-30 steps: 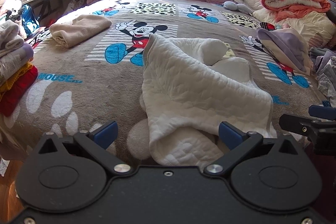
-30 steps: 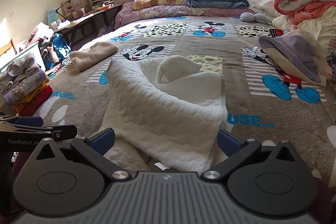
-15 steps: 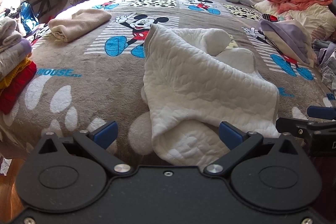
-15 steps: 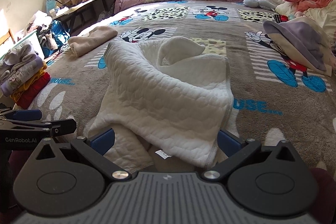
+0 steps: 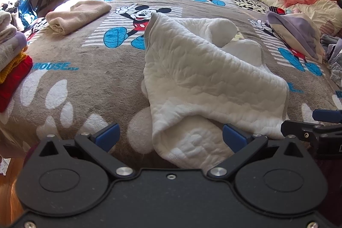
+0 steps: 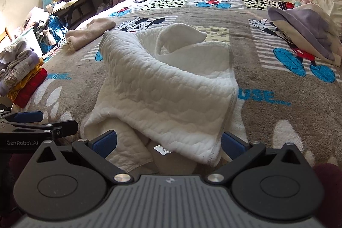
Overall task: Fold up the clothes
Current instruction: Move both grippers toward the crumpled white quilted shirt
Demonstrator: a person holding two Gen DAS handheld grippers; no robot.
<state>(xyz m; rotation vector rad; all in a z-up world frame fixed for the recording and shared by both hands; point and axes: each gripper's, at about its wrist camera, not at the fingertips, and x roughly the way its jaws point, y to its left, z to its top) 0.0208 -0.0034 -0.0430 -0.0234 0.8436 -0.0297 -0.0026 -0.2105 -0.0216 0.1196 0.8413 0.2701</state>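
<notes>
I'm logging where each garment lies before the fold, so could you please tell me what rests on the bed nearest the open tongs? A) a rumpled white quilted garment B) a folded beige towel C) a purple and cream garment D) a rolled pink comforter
A: the rumpled white quilted garment lies just ahead of both open tongs, left and right, its near edge between their tips.

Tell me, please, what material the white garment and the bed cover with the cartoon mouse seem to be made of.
The white garment looks like soft quilted cotton knit, matte: a stitched wavy pattern, an overlocked hem and a small sewn label show. The bed cover looks like plush fleece with a printed picture: its surface is fuzzy and slightly matted. The exact fibre cannot be told in either case.
</notes>
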